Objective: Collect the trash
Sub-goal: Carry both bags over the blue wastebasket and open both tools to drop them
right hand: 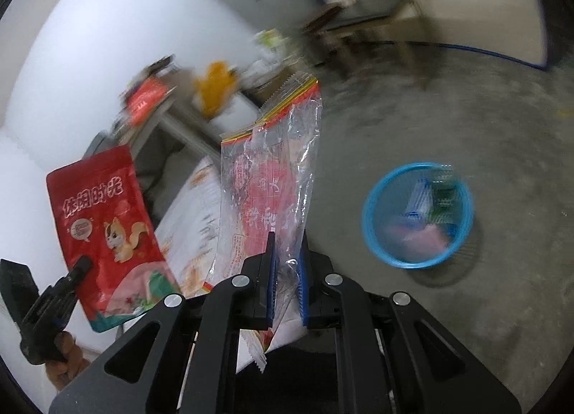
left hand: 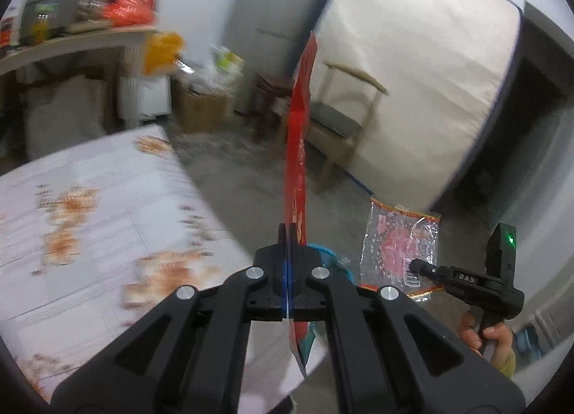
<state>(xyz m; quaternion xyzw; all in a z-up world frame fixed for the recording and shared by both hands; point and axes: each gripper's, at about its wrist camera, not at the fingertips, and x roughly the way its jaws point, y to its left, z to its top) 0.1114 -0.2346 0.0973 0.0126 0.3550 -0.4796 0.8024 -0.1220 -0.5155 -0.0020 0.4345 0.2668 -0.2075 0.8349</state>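
Observation:
My left gripper (left hand: 288,231) is shut on a red snack pouch (left hand: 298,148), seen edge-on and standing up from the jaws. The right wrist view shows the same red snack pouch (right hand: 104,231) flat-on, with a squirrel picture, at the left in the left gripper (right hand: 84,263). My right gripper (right hand: 287,245) is shut on a clear plastic bag with red print (right hand: 272,170). In the left wrist view the clear plastic bag (left hand: 398,245) hangs at the right from the right gripper (left hand: 418,265). A blue mesh basket (right hand: 369,220) stands on the floor to the right, with trash inside.
A table with a patterned white cloth (left hand: 89,217) lies at the left. Behind it are a cluttered shelf (left hand: 71,37), a cardboard box (left hand: 204,109), a grey fridge (left hand: 272,19), a chair (left hand: 344,116) and a leaning mattress (left hand: 412,73). The floor is bare concrete (right hand: 466,109).

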